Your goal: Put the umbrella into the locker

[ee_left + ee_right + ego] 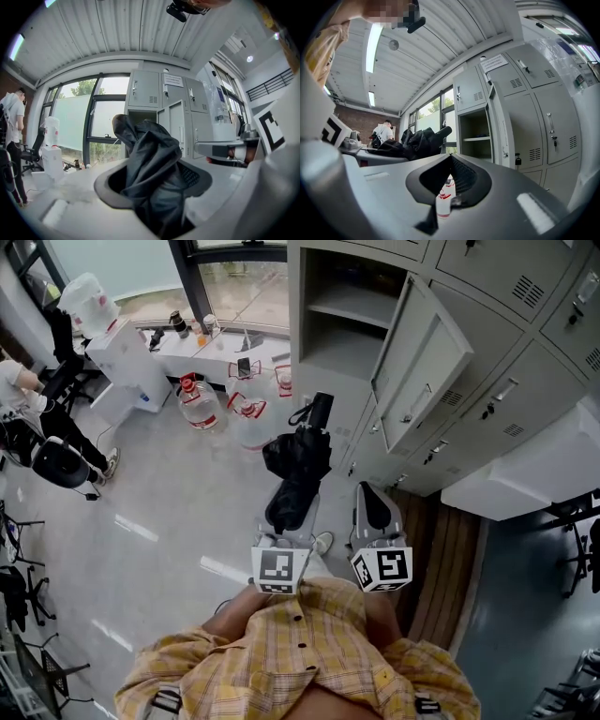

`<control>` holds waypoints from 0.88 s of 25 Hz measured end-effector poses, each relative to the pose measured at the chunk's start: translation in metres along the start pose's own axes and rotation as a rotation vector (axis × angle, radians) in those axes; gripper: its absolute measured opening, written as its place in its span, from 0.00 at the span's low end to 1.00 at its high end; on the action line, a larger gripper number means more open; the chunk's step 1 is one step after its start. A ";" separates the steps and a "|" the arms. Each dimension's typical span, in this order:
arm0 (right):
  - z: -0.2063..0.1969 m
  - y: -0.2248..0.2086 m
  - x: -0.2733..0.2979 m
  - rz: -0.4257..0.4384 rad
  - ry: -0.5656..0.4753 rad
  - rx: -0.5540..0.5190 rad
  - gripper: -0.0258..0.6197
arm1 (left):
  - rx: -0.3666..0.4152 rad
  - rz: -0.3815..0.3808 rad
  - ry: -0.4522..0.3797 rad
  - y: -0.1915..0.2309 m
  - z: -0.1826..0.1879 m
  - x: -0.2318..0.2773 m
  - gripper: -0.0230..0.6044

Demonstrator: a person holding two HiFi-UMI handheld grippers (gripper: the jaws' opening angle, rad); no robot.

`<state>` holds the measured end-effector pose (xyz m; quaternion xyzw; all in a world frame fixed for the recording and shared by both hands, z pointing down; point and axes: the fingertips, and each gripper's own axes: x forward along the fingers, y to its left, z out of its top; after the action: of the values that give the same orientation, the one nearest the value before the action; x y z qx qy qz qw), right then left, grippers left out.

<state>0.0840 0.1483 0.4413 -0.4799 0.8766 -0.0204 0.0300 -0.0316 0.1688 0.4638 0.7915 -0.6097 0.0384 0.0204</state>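
Observation:
A black folded umbrella (pixel 298 460) sticks out ahead of my left gripper (pixel 291 514), which is shut on its lower end; the handle tip points toward the lockers. In the left gripper view the umbrella's cloth (pixel 152 164) fills the space between the jaws. My right gripper (pixel 373 502) hangs beside it to the right, its fingers together and holding nothing; in its own view the right gripper (pixel 451 176) shows its pads meeting at the tip. The grey locker (pixel 342 329) stands ahead with its door (pixel 422 371) swung open and a shelf inside. The open compartment (pixel 474 138) also shows in the right gripper view.
Several water jugs (pixel 200 404) stand on the floor left of the lockers, by a white water dispenser (pixel 103 334). A person (pixel 28 399) stands at the far left. A white bench top (pixel 525 474) and wooden flooring (pixel 450 549) lie to the right.

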 end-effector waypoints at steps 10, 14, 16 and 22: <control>-0.004 -0.054 0.081 -0.003 0.028 0.030 0.04 | 0.012 0.006 0.031 0.024 0.008 0.095 0.44; -0.004 -0.070 0.109 0.010 0.031 0.033 0.04 | 0.012 0.004 0.033 0.030 0.011 0.128 0.44; -0.005 -0.076 0.122 0.018 0.032 0.035 0.04 | 0.014 0.002 0.035 0.033 0.012 0.143 0.44; -0.007 -0.096 0.156 0.044 0.024 0.036 0.04 | 0.022 0.007 0.031 0.042 0.014 0.184 0.44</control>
<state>0.0804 -0.0350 0.4493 -0.4598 0.8866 -0.0410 0.0284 -0.0246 -0.0201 0.4646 0.7888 -0.6116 0.0573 0.0210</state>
